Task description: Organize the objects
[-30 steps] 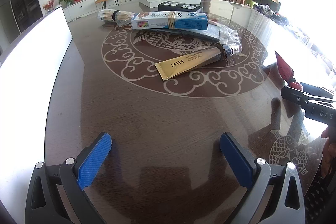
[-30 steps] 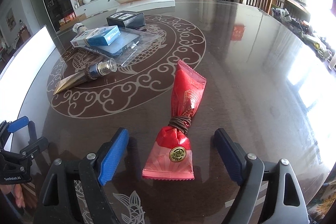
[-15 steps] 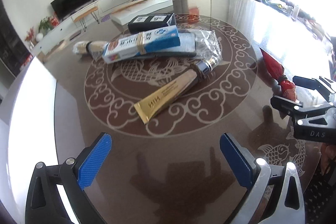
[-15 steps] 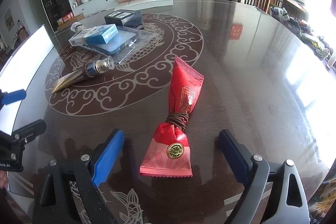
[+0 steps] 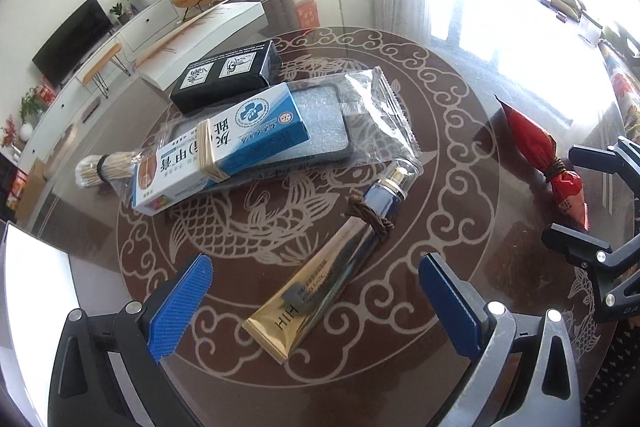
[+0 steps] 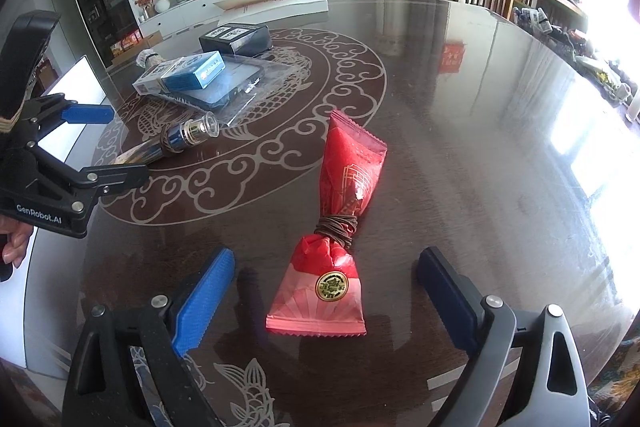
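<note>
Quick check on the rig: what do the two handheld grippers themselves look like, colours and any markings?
Both are black clamp-style frames with silver rivets. The left gripper has ribbed blue pads, one finger looking silver-grey, and white "GenRobot.AI" lettering on its body in the right view. The right gripper matches: blue pads, one grey finger. No cables or sleeves are visible.

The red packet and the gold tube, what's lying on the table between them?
Nothing. In the left wrist view, only bare patterned tabletop separates the red packet from the gold tube; the right wrist view shows the same gap.
</note>
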`<state>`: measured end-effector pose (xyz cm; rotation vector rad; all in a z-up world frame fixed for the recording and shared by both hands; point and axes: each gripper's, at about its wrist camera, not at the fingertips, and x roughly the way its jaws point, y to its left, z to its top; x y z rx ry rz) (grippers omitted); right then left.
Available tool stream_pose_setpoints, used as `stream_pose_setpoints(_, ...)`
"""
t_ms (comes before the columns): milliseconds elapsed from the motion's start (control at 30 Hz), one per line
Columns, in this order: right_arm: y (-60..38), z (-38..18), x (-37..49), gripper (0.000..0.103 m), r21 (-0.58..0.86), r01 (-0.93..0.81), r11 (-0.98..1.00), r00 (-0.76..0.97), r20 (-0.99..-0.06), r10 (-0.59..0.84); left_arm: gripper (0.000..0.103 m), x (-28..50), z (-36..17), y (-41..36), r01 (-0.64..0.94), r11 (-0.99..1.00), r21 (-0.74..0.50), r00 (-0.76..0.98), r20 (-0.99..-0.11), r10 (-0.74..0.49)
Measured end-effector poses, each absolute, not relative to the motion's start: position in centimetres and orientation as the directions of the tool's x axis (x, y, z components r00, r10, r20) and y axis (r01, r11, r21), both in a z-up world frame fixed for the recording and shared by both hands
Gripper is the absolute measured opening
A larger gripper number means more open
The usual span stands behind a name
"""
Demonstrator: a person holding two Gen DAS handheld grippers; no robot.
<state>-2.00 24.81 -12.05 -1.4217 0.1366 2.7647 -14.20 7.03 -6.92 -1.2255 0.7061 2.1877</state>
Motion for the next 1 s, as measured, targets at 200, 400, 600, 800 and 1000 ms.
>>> stream_pose_setpoints(200,24.4,-12.2,-2.1,0.097,0.041,-0.062,-0.997,-0.576,-0.818,0.002,0.103,-15.8,-8.3,8.8,-0.701,-0.691,0.175,-0.425,-0.881,0.208)
stream_pose_setpoints(400,24.9,-12.2,-2.1,0.097,0.059,-0.079,-0.995,-0.578,-0.816,-0.002,0.031,-16.1,-7.9,8.7,-0.631,-0.771,0.084,-0.407,-0.882,0.236)
stream_pose_setpoints(600,26.6,-11.8,-1.7,0.097,0.166,-0.118,-0.979,-0.598,-0.799,-0.064,0.028,-13.8,-8.2,4.7,-0.411,-0.912,-0.013,-0.437,-0.875,0.209)
stream_pose_setpoints(800,28.2,-11.4,-1.4,0.097,0.276,-0.147,-0.950,-0.612,-0.780,-0.132,0.068,-11.6,-8.7,3.4,-0.418,-0.908,0.034,-0.454,-0.873,0.176)
stream_pose_setpoints(1000,27.5,-11.1,-3.5,0.090,0.265,-0.110,-0.958,-0.537,-0.827,-0.167,0.030,-10.0,-8.5,3.9,-0.504,-0.864,0.026,-0.471,-0.846,0.250)
